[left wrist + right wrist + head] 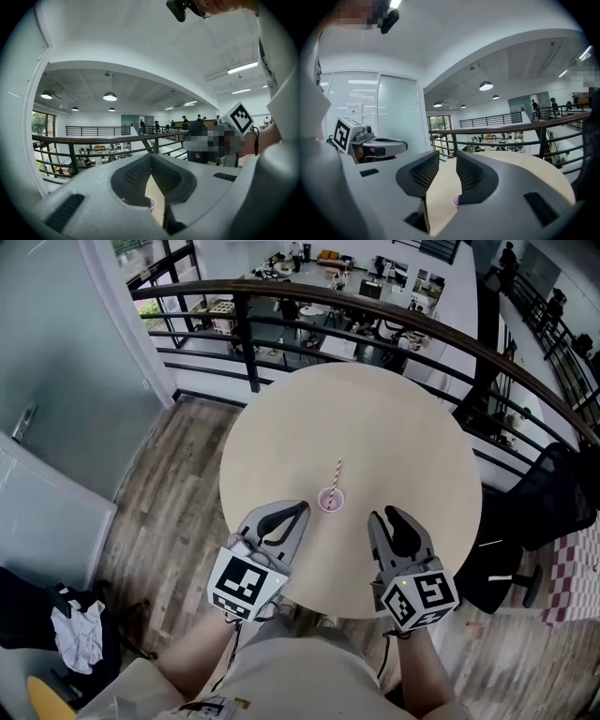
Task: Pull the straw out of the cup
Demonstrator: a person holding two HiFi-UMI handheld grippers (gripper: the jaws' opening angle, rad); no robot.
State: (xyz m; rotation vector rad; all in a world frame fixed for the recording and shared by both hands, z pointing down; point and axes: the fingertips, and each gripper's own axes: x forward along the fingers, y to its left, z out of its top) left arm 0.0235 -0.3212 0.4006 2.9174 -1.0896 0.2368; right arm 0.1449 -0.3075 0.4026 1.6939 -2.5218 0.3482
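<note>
A small pink cup (330, 501) stands on the round beige table (394, 427), toward its near side. A red-and-white striped straw (337, 472) sticks up out of it, leaning away from me. My left gripper (300, 508) lies just left of the cup, tips touching, shut on nothing. My right gripper (384, 516) sits to the cup's right, open, with nothing between its jaws. In the left gripper view the jaws (151, 158) meet above a sliver of the cup's rim (151, 202). Through the right gripper's (447, 158) gap the cup rim (455, 200) shows low, against the right jaw.
A black railing (375, 310) curves round the table's far side, with a lower floor beyond it. A black chair (548, 498) stands at the right. Wooden floor and a glass door (56, 381) lie to the left. A white crumpled cloth (80, 634) lies at bottom left.
</note>
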